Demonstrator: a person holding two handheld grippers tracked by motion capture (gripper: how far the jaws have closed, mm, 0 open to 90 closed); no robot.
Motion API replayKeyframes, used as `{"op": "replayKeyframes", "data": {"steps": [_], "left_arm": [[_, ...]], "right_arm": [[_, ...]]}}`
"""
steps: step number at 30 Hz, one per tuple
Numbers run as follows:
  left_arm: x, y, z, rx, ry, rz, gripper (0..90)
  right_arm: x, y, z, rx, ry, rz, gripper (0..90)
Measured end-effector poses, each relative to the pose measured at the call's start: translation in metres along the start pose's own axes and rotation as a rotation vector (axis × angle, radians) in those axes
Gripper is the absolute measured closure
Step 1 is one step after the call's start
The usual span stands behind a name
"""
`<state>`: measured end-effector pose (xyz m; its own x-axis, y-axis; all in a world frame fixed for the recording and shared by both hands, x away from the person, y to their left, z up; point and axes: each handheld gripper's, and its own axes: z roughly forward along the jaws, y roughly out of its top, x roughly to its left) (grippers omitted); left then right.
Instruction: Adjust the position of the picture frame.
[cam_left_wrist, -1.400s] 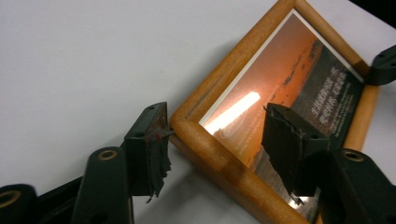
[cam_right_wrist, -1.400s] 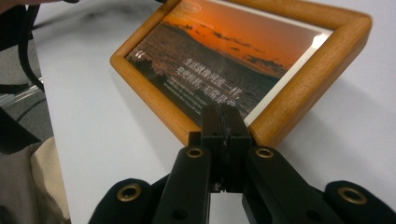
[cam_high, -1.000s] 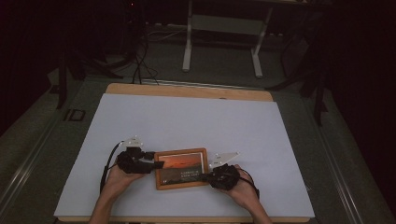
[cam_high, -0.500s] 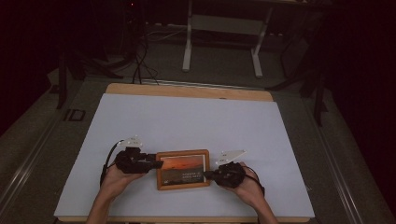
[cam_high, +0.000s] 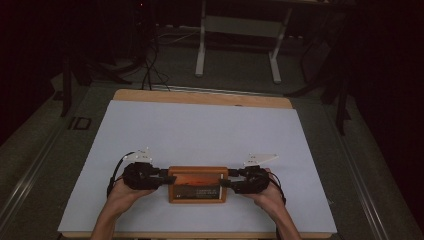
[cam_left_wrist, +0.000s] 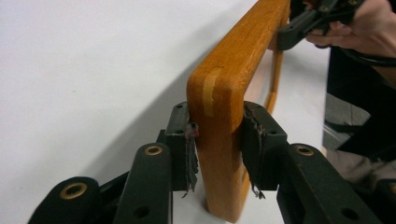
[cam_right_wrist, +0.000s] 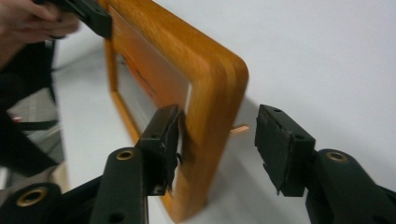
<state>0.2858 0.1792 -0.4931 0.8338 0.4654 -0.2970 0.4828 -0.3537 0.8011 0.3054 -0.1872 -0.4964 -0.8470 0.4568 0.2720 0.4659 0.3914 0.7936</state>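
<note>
Two tongs: one in each of my hands, one at each short end of a wooden picture frame.
Frame position: it stands on its long edge on the white desk, near the edge closest to me, roughly midway along it.
Frame look: orange-brown wood with rounded corners; from the high view a dark reddish picture with a band of small text shows inside it, too small to read.
Left tongs: pressed tight onto the frame's left end, one pad on each face of the wood, the frayed pad linings squeezed against it.
Right tongs: spread apart around the frame's right end; the front pad touches the picture side, the other pad stands clear of the back with a gap showing.
Back of frame: a small pale tab sticks out behind it, seen in the right gripper view.
Left hand: wrapped around its tongs, forearm coming in from the bottom.
Right hand: likewise, mirrored on the other side.
Beyond the desk: dark floor, cables, and a pale metal stand.
</note>
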Motion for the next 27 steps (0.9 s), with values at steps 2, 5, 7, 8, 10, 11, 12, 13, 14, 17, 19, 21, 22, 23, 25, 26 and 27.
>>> {"op": "replayKeyframes", "data": {"steps": [2, 5, 7, 8, 10, 11, 12, 13, 14, 17, 19, 21, 22, 23, 25, 26, 27], "left_arm": [[-0.003, 0.000, -0.002, 0.006, -0.013, 0.025, 67.4], [-0.004, 0.000, -0.002, 0.012, -0.017, 0.037, 67.6], [-0.004, 0.000, -0.002, 0.014, -0.018, 0.042, 67.7], [-0.005, 0.001, -0.002, 0.017, -0.015, 0.050, 67.7], [-0.006, 0.001, -0.003, 0.020, -0.013, 0.058, 67.7], [-0.007, 0.001, -0.003, 0.023, -0.012, 0.060, 67.8], [-0.007, 0.001, -0.003, 0.023, -0.011, 0.062, 67.8], [-0.008, 0.002, -0.003, 0.024, -0.011, 0.064, 67.8], [-0.009, 0.002, -0.003, 0.026, -0.009, 0.065, 67.8], [-0.011, 0.003, -0.002, 0.031, -0.007, 0.075, 68.0], [-0.012, 0.003, -0.001, 0.032, -0.009, 0.077, 68.0], [-0.012, 0.004, 0.003, 0.028, -0.029, 0.070, 67.9], [-0.012, 0.004, 0.003, 0.028, -0.029, 0.070, 67.8], [-0.010, 0.003, 0.006, 0.023, -0.047, 0.061, 67.7], [-0.010, 0.003, 0.006, 0.023, -0.047, 0.061, 67.6], [-0.009, 0.002, 0.009, 0.016, -0.067, 0.047, 67.6], [-0.008, 0.002, 0.010, 0.013, -0.072, 0.044, 67.5]], "right_arm": [[0.002, 0.001, -0.001, -0.013, 0.044, -0.023, 55.0], [0.002, 0.000, -0.003, -0.022, 0.084, -0.044, 62.7], [0.002, 0.000, -0.003, -0.022, 0.084, -0.044, 62.7], [0.002, 0.000, -0.004, -0.024, 0.092, -0.044, 63.4], [0.001, -0.001, -0.005, -0.029, 0.104, -0.060, 64.6], [0.001, -0.001, -0.005, -0.031, 0.109, -0.064, 65.0], [0.000, -0.001, -0.006, -0.031, 0.121, -0.063, 65.6], [0.000, -0.001, -0.006, -0.031, 0.121, -0.063, 65.6], [0.000, -0.001, -0.006, -0.031, 0.126, -0.063, 65.7], [-0.001, 0.000, -0.008, -0.034, 0.127, -0.075, 65.8], [-0.001, 0.000, -0.010, -0.034, 0.126, -0.080, 65.8], [-0.001, 0.005, -0.019, -0.058, 0.131, -0.102, 66.8], [-0.001, 0.006, -0.021, -0.065, 0.134, -0.103, 67.3], [-0.002, 0.008, -0.026, -0.079, 0.142, -0.109, 67.9], [-0.002, 0.010, -0.028, -0.086, 0.148, -0.111, 67.9], [-0.002, 0.010, -0.028, -0.086, 0.148, -0.111, 68.5], [0.001, 0.016, -0.034, -0.096, 0.139, -0.134, 68.8]]}}
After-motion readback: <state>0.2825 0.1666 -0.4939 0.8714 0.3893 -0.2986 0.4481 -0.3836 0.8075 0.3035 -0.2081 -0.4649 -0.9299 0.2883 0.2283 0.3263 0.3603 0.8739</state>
